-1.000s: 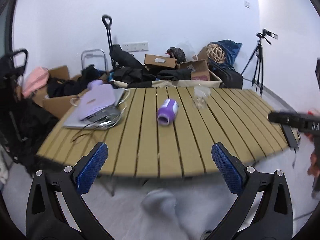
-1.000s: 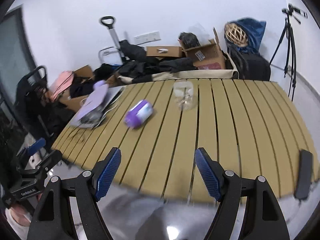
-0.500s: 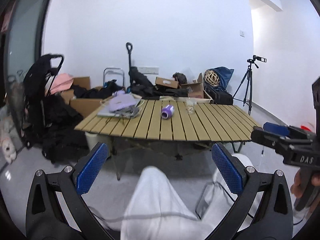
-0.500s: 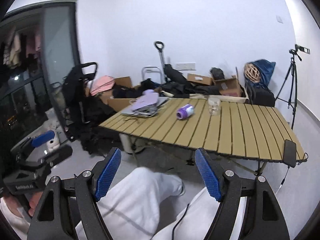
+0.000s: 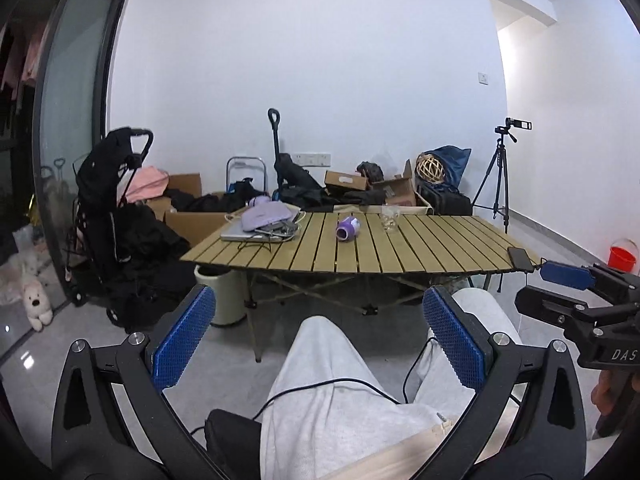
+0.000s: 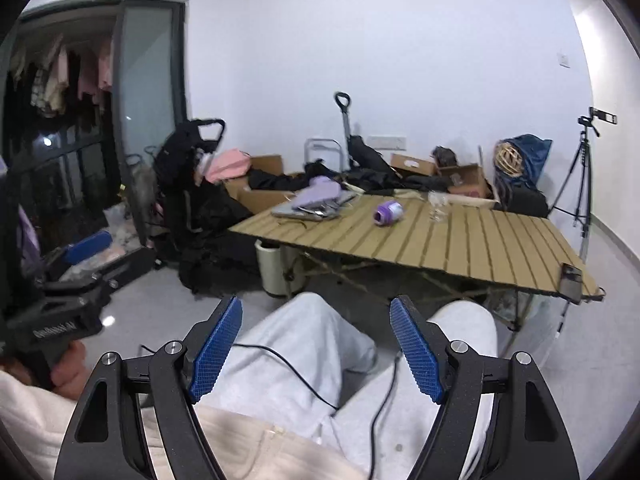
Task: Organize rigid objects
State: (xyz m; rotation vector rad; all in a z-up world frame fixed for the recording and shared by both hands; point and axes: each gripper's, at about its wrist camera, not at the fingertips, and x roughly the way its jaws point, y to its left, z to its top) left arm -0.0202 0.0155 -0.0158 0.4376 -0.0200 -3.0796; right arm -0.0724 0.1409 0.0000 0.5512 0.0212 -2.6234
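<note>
A purple bottle [image 5: 347, 228] lies on its side on the slatted wooden table [image 5: 420, 254], also seen in the right wrist view [image 6: 387, 213]. A clear glass [image 5: 389, 218] stands to its right, also in the right wrist view [image 6: 438, 205]. A laptop with purple cloth [image 5: 262, 222] lies at the table's left, and a black phone [image 5: 520, 258] at its right edge. My left gripper [image 5: 320, 324] is open and empty, far back from the table above my lap. My right gripper [image 6: 316, 340] is open and empty, likewise far back.
A black stroller [image 5: 116, 208], cardboard boxes [image 5: 188, 196], bags and a wagon handle [image 5: 275, 136] crowd the floor behind and left of the table. A tripod with a camera [image 5: 502, 172] stands at the right. A red bucket [image 5: 622, 256] sits far right. A white bin [image 5: 224, 292] stands under the table.
Both grippers have pulled well back from the table, which was close under them a second ago. My legs in grey trousers now fill the lower view. Both stay open.
</note>
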